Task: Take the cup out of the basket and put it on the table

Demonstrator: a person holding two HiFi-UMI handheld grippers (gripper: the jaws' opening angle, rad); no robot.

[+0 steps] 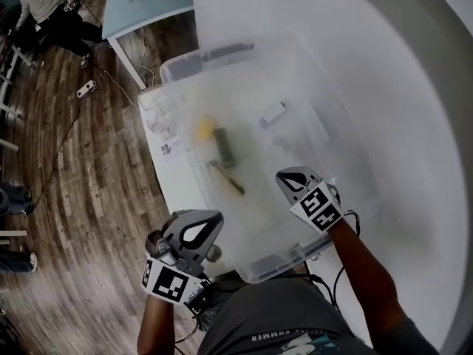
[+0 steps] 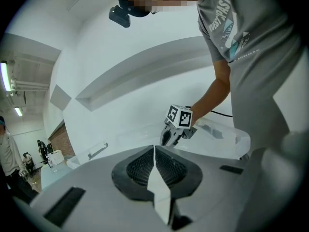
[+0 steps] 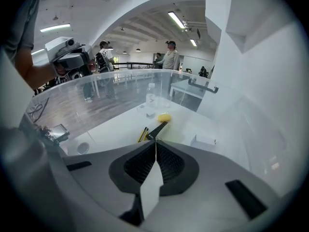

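Observation:
A clear plastic bin (image 1: pixel 281 261) stands on the white table (image 1: pixel 414 124); I see no certain cup in it. It holds a yellow lump (image 1: pixel 204 128), a dark block (image 1: pixel 224 148), a thin tool (image 1: pixel 228 177) and a small white box (image 1: pixel 272 114). My right gripper (image 1: pixel 299 181) hovers over the bin's near right part, shut and empty; in its own view the right gripper (image 3: pixel 156 139) points at the yellow lump (image 3: pixel 164 117) and the tool (image 3: pixel 145 132). My left gripper (image 1: pixel 198 231) is outside the bin's near left corner, shut and empty, and the left gripper (image 2: pixel 154 149) faces the right gripper (image 2: pixel 176 127).
A clear bottle-like thing (image 3: pixel 151 98) and small items (image 1: pixel 159 113) sit on the table by the bin's far left wall. The table's left edge drops to a wooden floor (image 1: pixel 66 198). A light blue table (image 1: pixel 148 2) and people stand beyond.

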